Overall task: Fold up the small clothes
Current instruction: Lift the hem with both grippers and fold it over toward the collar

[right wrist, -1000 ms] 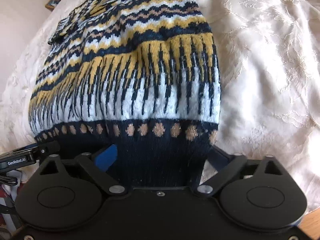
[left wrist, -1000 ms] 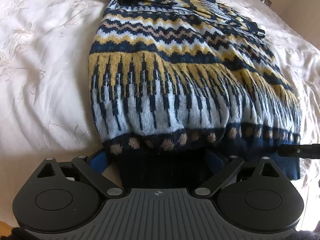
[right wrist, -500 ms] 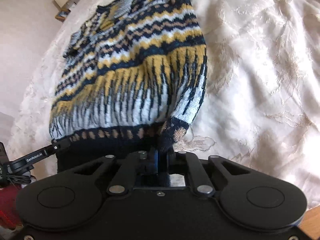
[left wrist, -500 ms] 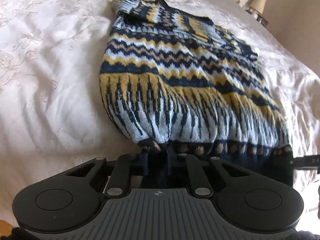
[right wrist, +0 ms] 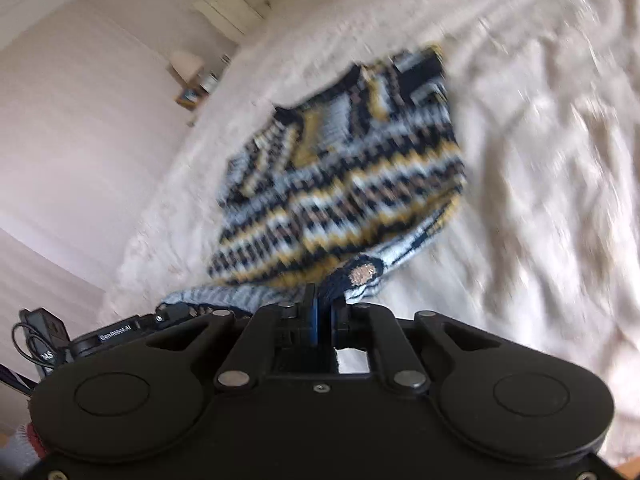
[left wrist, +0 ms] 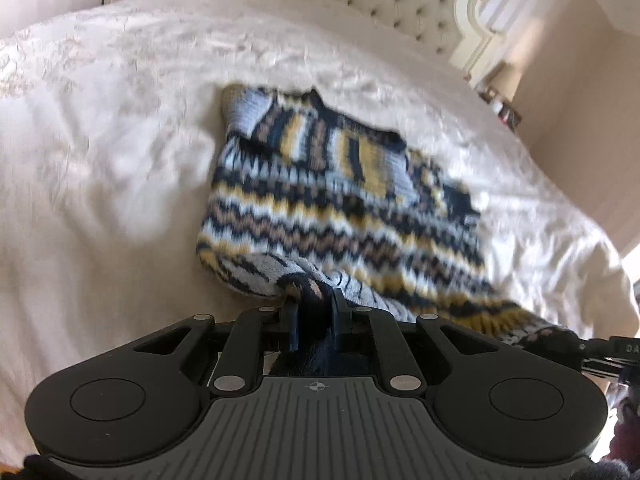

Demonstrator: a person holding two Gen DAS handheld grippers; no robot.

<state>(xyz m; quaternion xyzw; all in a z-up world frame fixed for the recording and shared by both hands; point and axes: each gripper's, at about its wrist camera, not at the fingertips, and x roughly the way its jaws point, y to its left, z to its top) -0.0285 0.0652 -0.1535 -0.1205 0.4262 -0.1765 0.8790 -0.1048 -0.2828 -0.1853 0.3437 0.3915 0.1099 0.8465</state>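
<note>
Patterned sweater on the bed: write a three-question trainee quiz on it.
1. True or false: both grippers are shut on the sweater hem.
2. What does the sweater rest on? A wooden table; B white bedspread; C tiled floor.
3. Which part of the sweater lies farthest from the left gripper and right gripper?

Key: 1 true; 2 B; 3 the neck end, with folded sleeves.

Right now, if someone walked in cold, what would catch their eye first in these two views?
The patterned knit sweater in navy, yellow and pale blue, spread across the white bedspread. Next, the left gripper and the right gripper, each shut on a corner of its dark hem, nearest the cameras.
</note>
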